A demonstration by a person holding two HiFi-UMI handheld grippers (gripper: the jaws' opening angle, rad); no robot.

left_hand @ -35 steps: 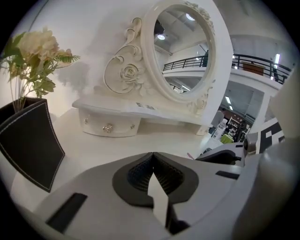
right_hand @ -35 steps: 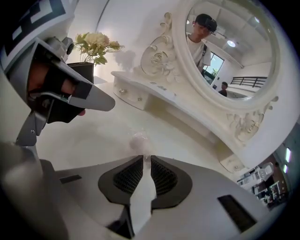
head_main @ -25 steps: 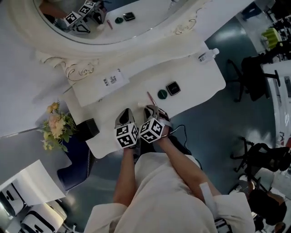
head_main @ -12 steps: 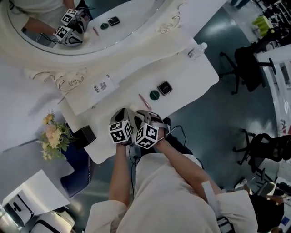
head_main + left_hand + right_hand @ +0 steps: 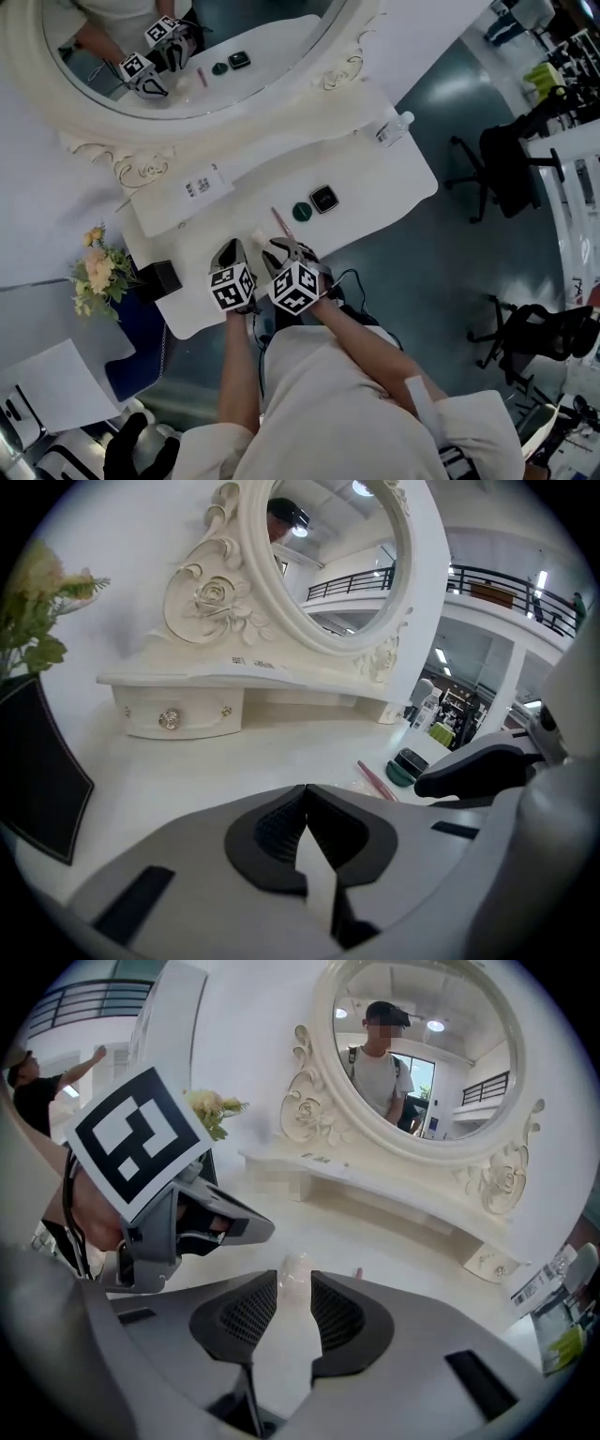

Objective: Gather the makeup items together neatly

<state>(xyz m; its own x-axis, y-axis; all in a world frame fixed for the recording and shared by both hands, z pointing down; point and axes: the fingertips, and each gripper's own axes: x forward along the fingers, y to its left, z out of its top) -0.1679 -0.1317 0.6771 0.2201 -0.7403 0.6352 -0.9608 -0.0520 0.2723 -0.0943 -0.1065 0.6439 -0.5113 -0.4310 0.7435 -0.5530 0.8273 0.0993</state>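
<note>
A pink pencil (image 5: 279, 221), a green round compact (image 5: 301, 212) and a black square compact (image 5: 323, 199) lie close together on the white dressing table (image 5: 384, 178). A small pale translucent item (image 5: 296, 1266) rests on the tabletop just at the tips of my right gripper (image 5: 293, 1285). Its jaws are opening and the pads stand clear of the item. My left gripper (image 5: 305, 794) is shut with nothing in it, side by side with the right gripper (image 5: 281, 248) near the front edge. From the left gripper view the pencil (image 5: 375, 780) and compacts (image 5: 401, 769) lie to the right.
An ornate oval mirror (image 5: 187, 56) with a drawer shelf (image 5: 173, 714) stands at the back. A black box (image 5: 157, 278) and flowers (image 5: 97, 272) sit at the left end, a water bottle (image 5: 394, 128) at the far right corner, a label card (image 5: 202, 183) on the shelf. Office chairs (image 5: 506, 169) stand beyond.
The head view has shifted, so the table sits further left and lower. Both grippers stay side by side at the near edge. The pencil and compacts have not moved on the table.
</note>
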